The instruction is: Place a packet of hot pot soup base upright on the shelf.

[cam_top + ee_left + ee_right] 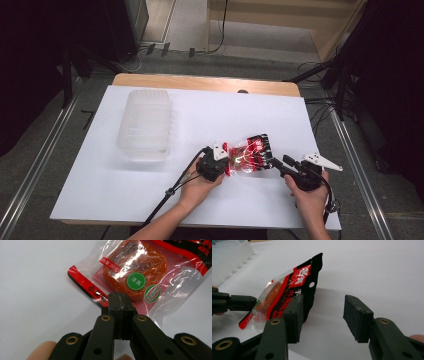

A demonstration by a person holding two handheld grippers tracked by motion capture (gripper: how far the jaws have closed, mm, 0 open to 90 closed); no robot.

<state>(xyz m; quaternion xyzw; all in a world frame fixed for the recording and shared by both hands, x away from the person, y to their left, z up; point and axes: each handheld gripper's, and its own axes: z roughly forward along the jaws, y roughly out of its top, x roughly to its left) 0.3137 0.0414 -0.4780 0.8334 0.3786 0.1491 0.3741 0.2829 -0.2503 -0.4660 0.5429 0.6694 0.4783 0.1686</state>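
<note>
White table [125,195], grey floor [30,165]; left gripper [226,166] pinching snack packet [251,152]; right gripper [276,164] spread.

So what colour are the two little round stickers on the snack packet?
Green, with white writing. The stickers on the snack packet show best in the left gripper view.

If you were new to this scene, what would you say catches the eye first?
The red and clear snack packet stands out at the near middle of the white table, held off the surface by its edge in the shut left claw. The right claw waits open at the packet's black end, with nothing pressed between its pads. A clear ribbed plastic box sits farther back on the left.
</note>
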